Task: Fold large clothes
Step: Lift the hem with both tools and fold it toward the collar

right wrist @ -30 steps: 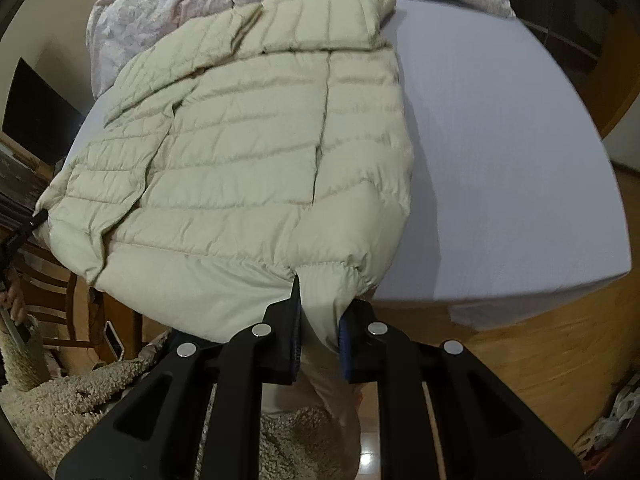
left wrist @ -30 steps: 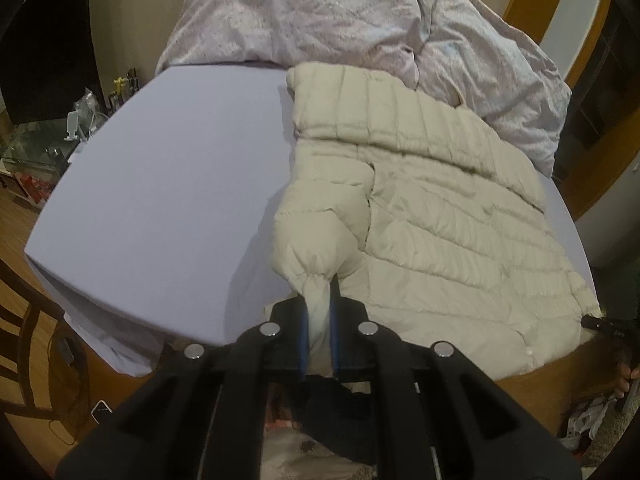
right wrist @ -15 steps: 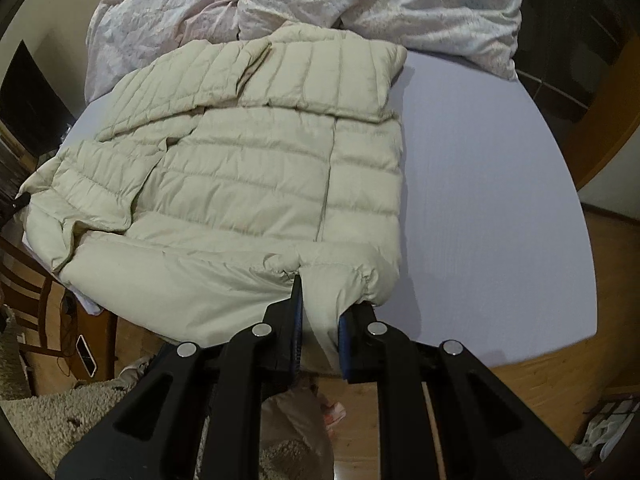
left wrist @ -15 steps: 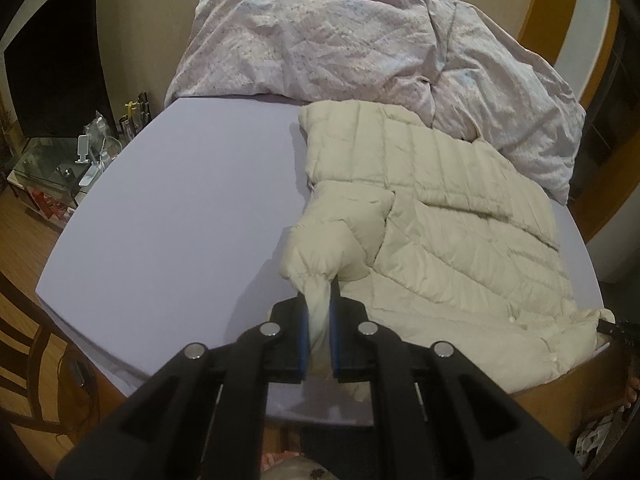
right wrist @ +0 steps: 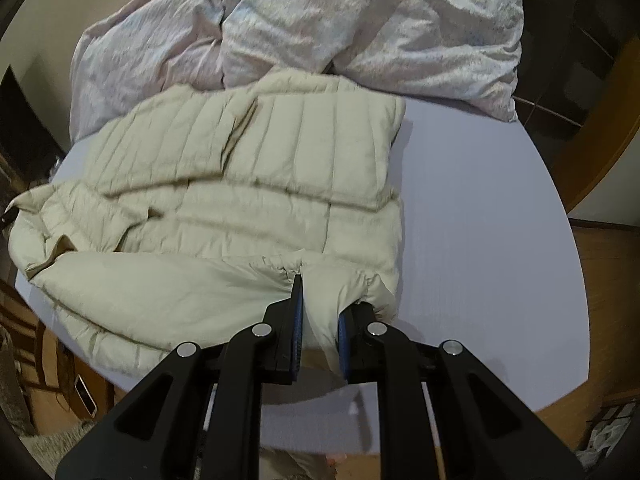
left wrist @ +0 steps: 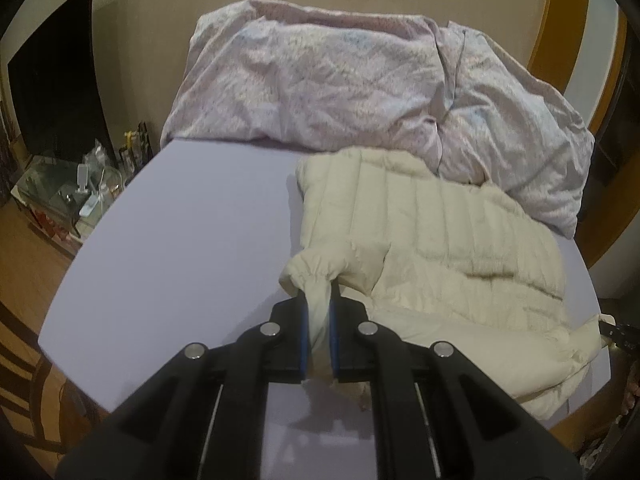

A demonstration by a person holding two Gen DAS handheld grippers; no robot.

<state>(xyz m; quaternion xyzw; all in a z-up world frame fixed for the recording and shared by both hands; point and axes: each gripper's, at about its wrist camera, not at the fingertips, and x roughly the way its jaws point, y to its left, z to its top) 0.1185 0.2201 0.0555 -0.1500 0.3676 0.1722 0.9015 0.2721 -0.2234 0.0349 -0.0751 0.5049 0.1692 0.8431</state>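
Note:
A cream quilted puffer jacket (left wrist: 448, 236) lies on the lavender bed sheet (left wrist: 192, 232), its collar end toward the pillows. My left gripper (left wrist: 319, 300) is shut on a gathered corner of the jacket's hem and holds it above the sheet. In the right wrist view the jacket (right wrist: 248, 192) spreads to the left, its bottom part lifted and bunched toward the middle. My right gripper (right wrist: 320, 300) is shut on the hem's other corner. The far tip of the other gripper shows at the jacket's edge (left wrist: 618, 330).
A crumpled pale floral duvet (left wrist: 340, 80) is piled at the head of the bed, also in the right wrist view (right wrist: 320, 20). A cluttered glass side table (left wrist: 68, 196) stands left of the bed. A phone (right wrist: 85, 394) lies on the wooden floor.
Both grippers have carried the jacket's hem up and forward over the bed toward the collar. The jacket's lower half now folds and bunches over its upper half.

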